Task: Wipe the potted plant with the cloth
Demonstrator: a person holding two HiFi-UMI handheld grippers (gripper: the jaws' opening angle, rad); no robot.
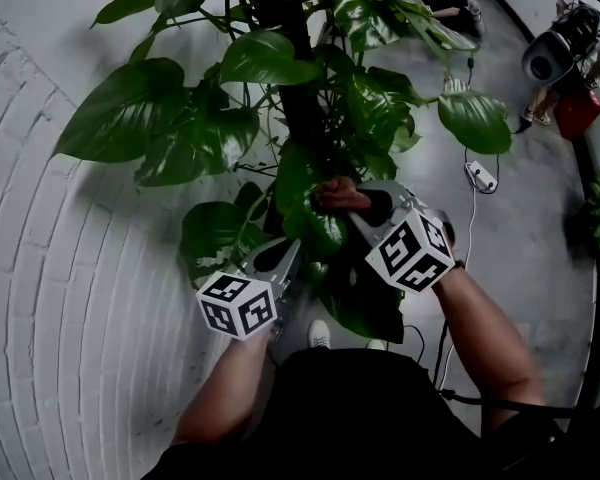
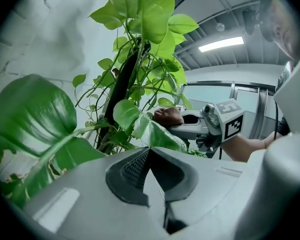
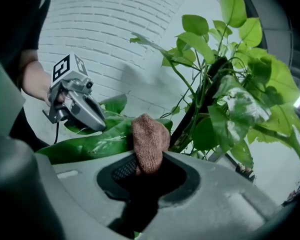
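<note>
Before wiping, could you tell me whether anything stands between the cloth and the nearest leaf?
Nothing visible does: the cloth in the right tongs sits right beside the leaf, apparently touching it.

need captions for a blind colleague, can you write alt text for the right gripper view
The right gripper is shut on a brown knitted cloth, held up at a broad green leaf of the potted plant. The left gripper points at the same leaf from the left, with a white brick wall behind.
</note>
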